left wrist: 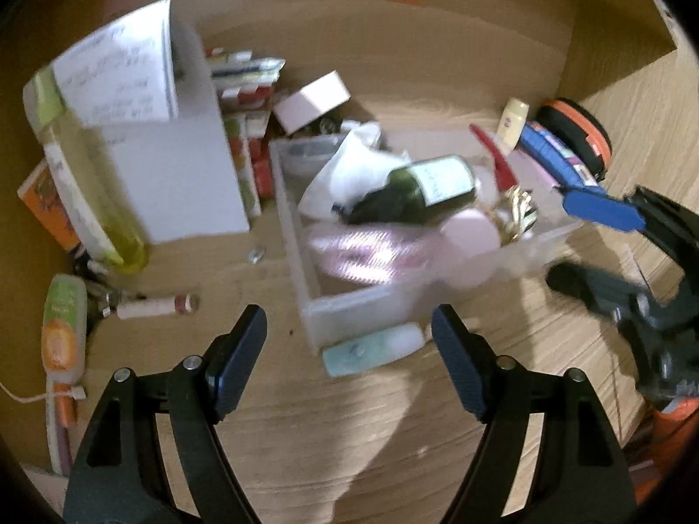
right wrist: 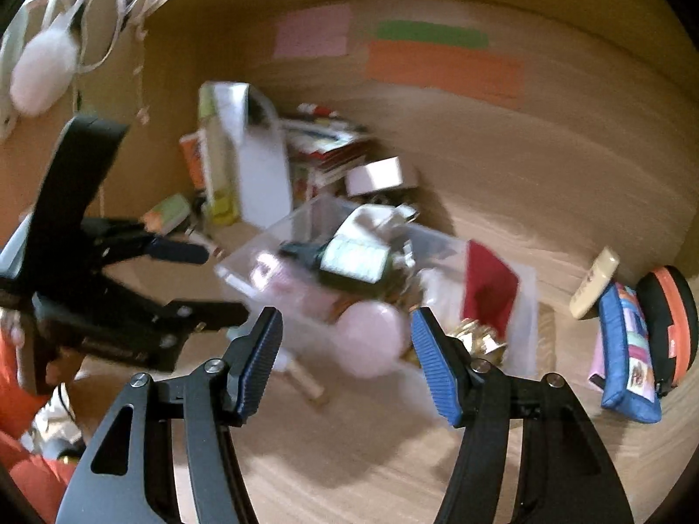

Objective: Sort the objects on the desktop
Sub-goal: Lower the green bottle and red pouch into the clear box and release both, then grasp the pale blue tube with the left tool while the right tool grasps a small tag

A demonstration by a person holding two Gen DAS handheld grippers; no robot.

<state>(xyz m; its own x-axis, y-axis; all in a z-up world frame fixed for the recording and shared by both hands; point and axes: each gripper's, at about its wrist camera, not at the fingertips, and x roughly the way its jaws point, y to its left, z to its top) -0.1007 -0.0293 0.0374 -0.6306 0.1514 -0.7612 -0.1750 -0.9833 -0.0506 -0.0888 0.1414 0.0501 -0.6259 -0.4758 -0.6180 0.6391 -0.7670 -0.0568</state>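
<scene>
no legible text; labels too blurred

Motion blur smears our clear bin (left wrist: 306, 305) contents, label on the green bottle (left wrist: 419, 192) unreadable to us, orange case (right wrist: 673, 327) cut by frame edge.

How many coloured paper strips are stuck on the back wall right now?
3, seen from the right wrist: a pink strip at left, a green strip to its right, and an orange strip just below the green. Others may sit outside the frame.
</scene>
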